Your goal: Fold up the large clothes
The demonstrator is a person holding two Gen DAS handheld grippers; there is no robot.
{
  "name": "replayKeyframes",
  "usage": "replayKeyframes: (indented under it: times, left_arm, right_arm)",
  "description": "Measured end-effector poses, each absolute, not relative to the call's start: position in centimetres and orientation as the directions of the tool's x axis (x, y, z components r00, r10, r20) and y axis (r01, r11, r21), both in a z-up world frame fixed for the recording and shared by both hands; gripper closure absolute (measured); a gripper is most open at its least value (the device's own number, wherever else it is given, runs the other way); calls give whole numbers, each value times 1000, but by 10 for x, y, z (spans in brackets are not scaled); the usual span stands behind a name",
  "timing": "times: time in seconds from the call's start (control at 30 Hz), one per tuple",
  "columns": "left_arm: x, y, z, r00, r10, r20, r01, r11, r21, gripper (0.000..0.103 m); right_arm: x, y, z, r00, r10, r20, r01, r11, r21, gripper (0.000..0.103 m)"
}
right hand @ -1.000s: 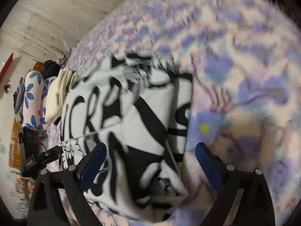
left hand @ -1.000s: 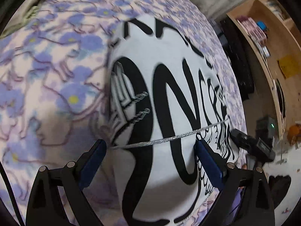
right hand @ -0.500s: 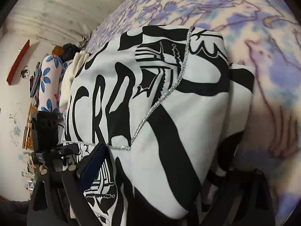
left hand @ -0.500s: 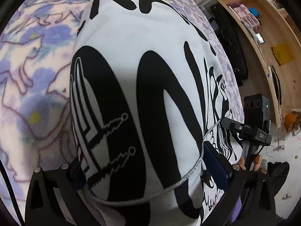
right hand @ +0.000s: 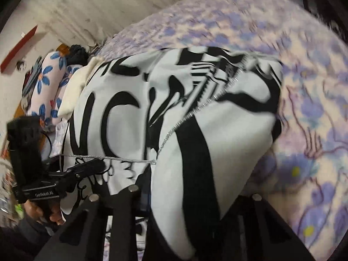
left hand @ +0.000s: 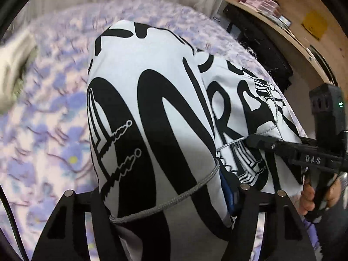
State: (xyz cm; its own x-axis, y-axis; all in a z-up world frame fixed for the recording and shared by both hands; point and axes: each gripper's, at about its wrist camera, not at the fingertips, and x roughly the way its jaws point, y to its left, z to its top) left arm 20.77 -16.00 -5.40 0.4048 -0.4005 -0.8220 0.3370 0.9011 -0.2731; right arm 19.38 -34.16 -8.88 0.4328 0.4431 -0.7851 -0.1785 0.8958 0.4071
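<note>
1. Underneath everything, the wide purple-and-cream flower-print bedspread [left hand: 50,130] fills the bed from the near edge to the far wall and gives a soft landing for the fold.
2. On it lies the large white garment with bold black lettering and a silver sparkly trim line [left hand: 156,113], its near edge bunched up and raised off the bedspread, the far part resting flat.
3. At the far left, a cream folded cloth and flowered blue-and-white pillows [right hand: 50,82] sit well apart from the work.
4. Nearer, the left gripper [left hand: 165,198] has the near-left portion of fabric between its black fingers; its jaws are closing and appear to press the cloth.
5. Likewise the right gripper [right hand: 195,195] is closing on the near-right portion, fabric bunched thickly between its fingers.
6. The step in hand looks like lifting the near edge to carry it toward the far side. To do it well, I would judge both pinches should be firm before rising further, both hands kept level with each other so the trim line stays straight, and the edge laid down squarely on the far hem without dragging the lower layer.
</note>
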Motion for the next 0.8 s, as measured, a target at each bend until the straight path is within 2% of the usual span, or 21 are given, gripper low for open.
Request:
replayKeyframes:
  times: [0.17, 0.4, 0.6, 0.8]
  left_arm:
    - [177, -111, -11, 459, -379, -803, 355, 907, -225, 38]
    - [152, 10, 34, 476, -379, -793, 303, 918, -256, 38]
    - [169, 119, 76, 547, -327, -771, 247, 943, -224, 38]
    - [248, 232, 105, 616, -272, -740, 203, 962, -184, 37]
  right_arm:
    - [161, -299, -58, 464, 458, -758, -218, 888, 404, 75]
    - [151, -210, -15, 454, 556, -696, -326, 831, 451, 76]
    - [195, -112, 21, 431, 634, -642, -412, 771, 485, 76]
    - [292, -12, 43, 426, 700, -573, -454, 714, 533, 76]
